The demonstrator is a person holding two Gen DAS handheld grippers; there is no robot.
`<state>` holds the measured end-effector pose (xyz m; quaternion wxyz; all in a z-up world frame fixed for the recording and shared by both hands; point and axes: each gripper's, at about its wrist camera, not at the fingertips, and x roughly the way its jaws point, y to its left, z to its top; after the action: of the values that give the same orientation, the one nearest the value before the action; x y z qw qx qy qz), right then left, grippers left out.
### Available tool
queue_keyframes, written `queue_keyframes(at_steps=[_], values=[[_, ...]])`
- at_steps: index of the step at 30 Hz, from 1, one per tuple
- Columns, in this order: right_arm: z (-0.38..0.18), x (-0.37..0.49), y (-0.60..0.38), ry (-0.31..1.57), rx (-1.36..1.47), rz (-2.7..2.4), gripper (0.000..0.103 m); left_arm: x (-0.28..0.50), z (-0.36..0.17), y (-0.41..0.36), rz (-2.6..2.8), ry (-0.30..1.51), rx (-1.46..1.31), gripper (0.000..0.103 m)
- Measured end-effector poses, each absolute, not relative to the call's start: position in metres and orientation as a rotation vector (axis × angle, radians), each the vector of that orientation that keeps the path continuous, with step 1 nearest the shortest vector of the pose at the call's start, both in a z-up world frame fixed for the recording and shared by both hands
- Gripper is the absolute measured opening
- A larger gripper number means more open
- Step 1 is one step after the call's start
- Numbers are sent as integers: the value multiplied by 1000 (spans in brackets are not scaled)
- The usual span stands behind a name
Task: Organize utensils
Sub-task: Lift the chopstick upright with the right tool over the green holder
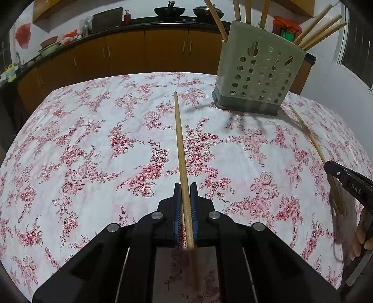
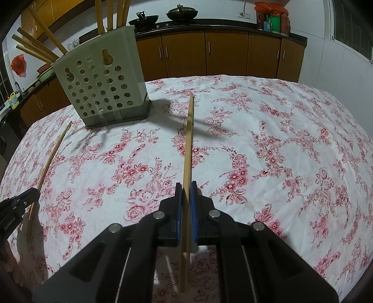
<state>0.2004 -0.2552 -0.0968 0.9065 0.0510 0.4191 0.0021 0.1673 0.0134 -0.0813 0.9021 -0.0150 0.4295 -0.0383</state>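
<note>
My left gripper point(image 1: 185, 186) is shut on a wooden chopstick point(image 1: 180, 139) that points forward over the floral tablecloth. My right gripper point(image 2: 185, 185) is shut on another wooden chopstick point(image 2: 189, 135), also pointing forward above the cloth. A pale green perforated utensil holder point(image 1: 258, 72) stands at the back right in the left wrist view and holds several chopsticks; it stands at the back left in the right wrist view point(image 2: 102, 86). Each gripper with its chopstick shows at the edge of the other's view: the right one point(image 1: 349, 184), the left one point(image 2: 18, 202).
The table point(image 1: 93, 139) is covered by a white cloth with red flowers. Behind it run brown kitchen cabinets point(image 1: 139, 51) with a dark counter carrying woks point(image 1: 169, 11) and jars. A white wall and a window are on the right.
</note>
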Motion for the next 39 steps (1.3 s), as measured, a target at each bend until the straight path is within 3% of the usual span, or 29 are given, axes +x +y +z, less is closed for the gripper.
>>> queue_keyframes(at_steps=[25, 39], values=[[-96, 199, -254, 866, 73, -7, 8, 169, -80, 15, -79, 893, -56, 8], [-19, 183, -268, 667, 113, 1, 8, 159, -20, 19, -119, 729, -86, 7]])
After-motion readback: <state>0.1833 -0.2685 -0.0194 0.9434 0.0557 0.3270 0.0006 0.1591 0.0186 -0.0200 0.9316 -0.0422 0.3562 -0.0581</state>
